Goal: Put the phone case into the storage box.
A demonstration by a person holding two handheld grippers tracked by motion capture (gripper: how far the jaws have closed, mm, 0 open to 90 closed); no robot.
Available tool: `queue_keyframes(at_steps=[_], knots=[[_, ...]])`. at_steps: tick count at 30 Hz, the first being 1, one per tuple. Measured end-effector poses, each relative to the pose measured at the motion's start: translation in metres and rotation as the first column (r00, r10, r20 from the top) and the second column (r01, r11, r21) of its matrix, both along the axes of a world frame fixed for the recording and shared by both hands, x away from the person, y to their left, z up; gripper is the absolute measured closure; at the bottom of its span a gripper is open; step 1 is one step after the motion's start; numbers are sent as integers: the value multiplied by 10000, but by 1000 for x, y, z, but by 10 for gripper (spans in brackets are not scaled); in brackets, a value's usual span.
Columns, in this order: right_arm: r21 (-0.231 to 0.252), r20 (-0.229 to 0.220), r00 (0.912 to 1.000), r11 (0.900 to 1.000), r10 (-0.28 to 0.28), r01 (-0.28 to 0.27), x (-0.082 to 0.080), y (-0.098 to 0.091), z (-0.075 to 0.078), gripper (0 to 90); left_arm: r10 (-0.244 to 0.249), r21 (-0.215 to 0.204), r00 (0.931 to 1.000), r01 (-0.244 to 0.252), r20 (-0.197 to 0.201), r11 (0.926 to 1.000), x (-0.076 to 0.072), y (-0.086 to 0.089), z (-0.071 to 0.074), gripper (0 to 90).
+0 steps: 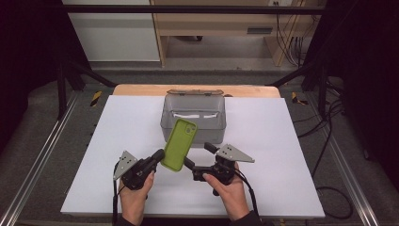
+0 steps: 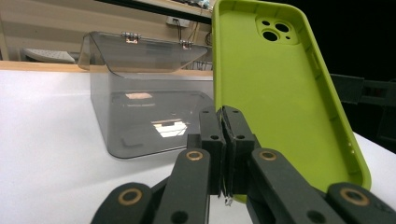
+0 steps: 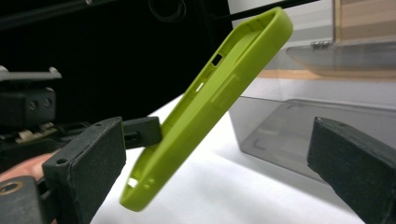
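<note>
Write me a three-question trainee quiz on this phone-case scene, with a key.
1. True or false: the left tongs are clamped on the edge of the green phone case.
2. The right tongs are: A) shut on the case, B) open, with nothing gripped, C) shut inside the box.
3. Fill in: the lid of the grey plastic box stands ____.

Key: 1 true; 2 B; 3 open.
</note>
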State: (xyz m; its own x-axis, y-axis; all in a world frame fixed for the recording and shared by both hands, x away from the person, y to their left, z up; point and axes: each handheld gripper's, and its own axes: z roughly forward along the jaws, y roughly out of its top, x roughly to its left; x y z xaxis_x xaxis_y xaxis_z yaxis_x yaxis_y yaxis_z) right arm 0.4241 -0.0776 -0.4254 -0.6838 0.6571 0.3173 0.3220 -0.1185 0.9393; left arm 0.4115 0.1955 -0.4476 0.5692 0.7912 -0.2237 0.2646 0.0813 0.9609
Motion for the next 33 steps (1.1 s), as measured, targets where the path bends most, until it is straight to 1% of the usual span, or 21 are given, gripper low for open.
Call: queue_keyframes(at_steps=[2, 3, 5, 7, 12, 14, 17, 25, 33], knots=[[-67, -127, 9998, 9999, 126, -127, -1, 2, -3, 55, -9, 14, 10000, 9, -10, 10000, -1, -2, -1, 883], [-105, -79, 9999, 9999, 131, -132, -1, 3, -4, 60, -3, 32, 10000, 3, 0, 10000, -1, -3, -2, 883], [47, -171, 9998, 9999, 113, -112, -2, 3, -5, 69, -22, 46, 10000, 22, 6, 10000, -2, -5, -2, 883], [83, -218, 9997, 9999, 106, -104, -2, 4, -6, 78, -6, 52, 10000, 6, 10, 10000, -2, -5, -2, 883], [401, -424, 9991, 9992, 73, -56, -1, 4, -5, 118, 123, 20, 9999, -124, 40, 9999, -3, -4, -2, 883], [604, -569, 9984, 9982, 48, -14, 0, 4, -5, 150, 191, -23, 9998, -191, 64, 9998, -3, -3, -2, 883], [857, -672, 9977, 9963, 69, -11, 0, 5, -4, 188, 254, -51, 9996, -253, 79, 9997, -3, -2, -2, 883], [1286, -895, 9958, 9917, 193, -76, 2, 13, -5, 282, 293, -150, 9995, -291, 125, 9995, -4, -1, -1, 883], [1652, -1019, 9935, 9857, 511, -338, 3, 16, -6, 437, 314, -39, 9994, -313, 145, 9995, -4, -2, -2, 883]])
